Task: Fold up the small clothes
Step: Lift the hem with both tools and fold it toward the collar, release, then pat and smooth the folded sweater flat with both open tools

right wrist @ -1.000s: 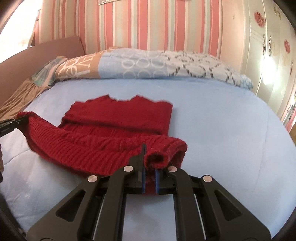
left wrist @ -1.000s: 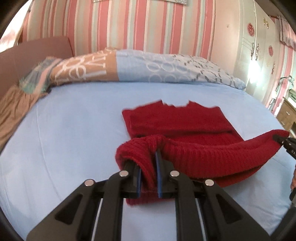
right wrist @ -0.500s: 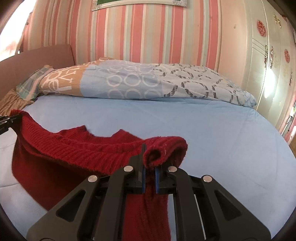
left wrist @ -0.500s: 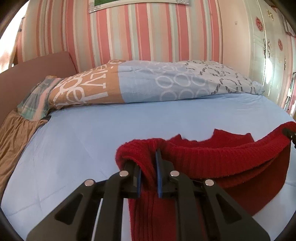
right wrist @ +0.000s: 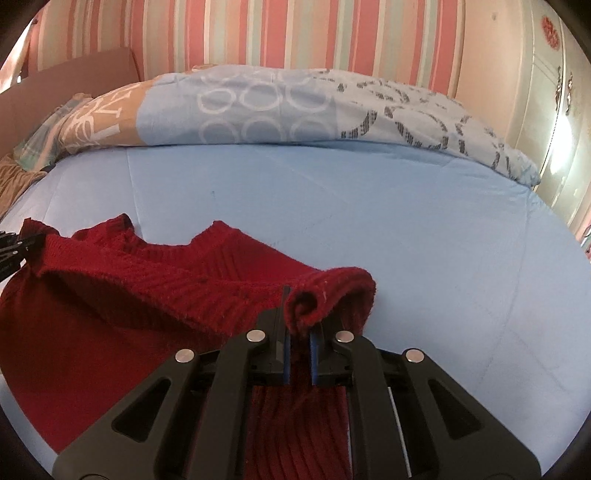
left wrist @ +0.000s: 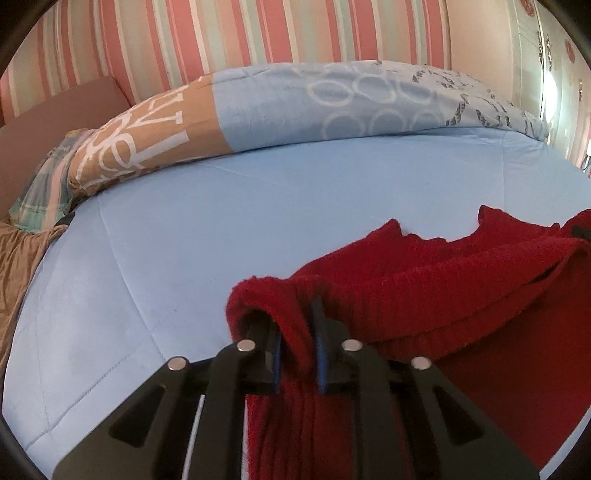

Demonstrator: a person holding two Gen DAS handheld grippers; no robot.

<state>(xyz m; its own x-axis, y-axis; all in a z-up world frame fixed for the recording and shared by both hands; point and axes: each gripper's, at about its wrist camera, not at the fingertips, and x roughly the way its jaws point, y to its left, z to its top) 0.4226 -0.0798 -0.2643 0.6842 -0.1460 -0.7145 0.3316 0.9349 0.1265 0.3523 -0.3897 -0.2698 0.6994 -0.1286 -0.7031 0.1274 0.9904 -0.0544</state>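
A red knitted sweater (left wrist: 424, 280) lies partly on the light blue bed sheet (left wrist: 184, 229), its neckline toward the pillows. My left gripper (left wrist: 297, 325) is shut on the sweater's left hem corner and holds it above the sheet. My right gripper (right wrist: 299, 321) is shut on the right hem corner of the sweater (right wrist: 155, 280). The hem edge hangs stretched between the two grippers over the sweater's upper part. The left gripper's tip shows at the left edge of the right wrist view (right wrist: 11, 251).
A long patterned blue and tan pillow (right wrist: 280, 107) lies across the head of the bed, below a striped wall (right wrist: 258, 33). A brown cloth (left wrist: 18, 254) and a plaid cloth (left wrist: 44, 188) lie at the far left. White wardrobe doors (right wrist: 554, 92) stand at the right.
Both grippers have carried the hem forward toward the neckline and come lower over the sweater. The pillows now look nearer.
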